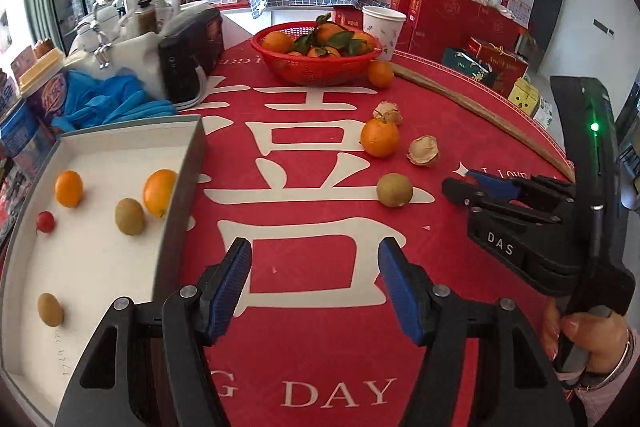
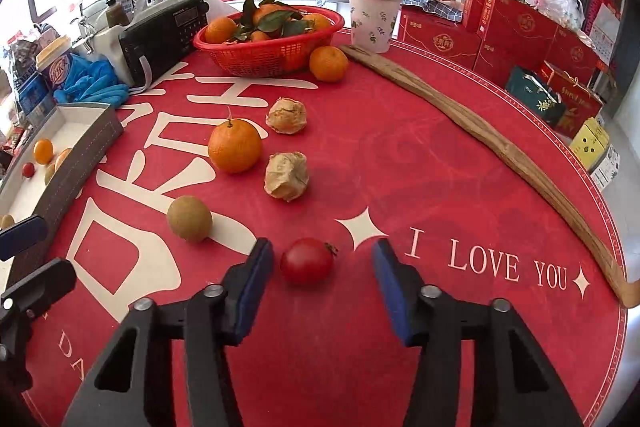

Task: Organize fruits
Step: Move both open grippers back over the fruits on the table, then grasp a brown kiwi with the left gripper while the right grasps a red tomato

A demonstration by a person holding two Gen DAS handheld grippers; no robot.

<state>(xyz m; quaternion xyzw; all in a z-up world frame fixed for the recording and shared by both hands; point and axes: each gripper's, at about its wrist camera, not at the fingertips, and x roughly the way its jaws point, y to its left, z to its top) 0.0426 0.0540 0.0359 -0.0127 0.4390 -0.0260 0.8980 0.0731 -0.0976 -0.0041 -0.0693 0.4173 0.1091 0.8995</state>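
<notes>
My right gripper hovers low over the red tablecloth with its jaws apart around a small red tomato; a gap shows beside the right pad. A kiwi, an orange and two dried husks lie just beyond. My left gripper is open with nothing between its fingers, right of the white-lined tray. The tray holds two oranges, two kiwis and a cherry tomato. The right gripper hides the tomato in the left wrist view.
A red basket of leafy oranges stands at the back, with a loose orange and a paper cup beside it. A long wooden stick curves along the right edge. A black radio and blue gloves crowd the left.
</notes>
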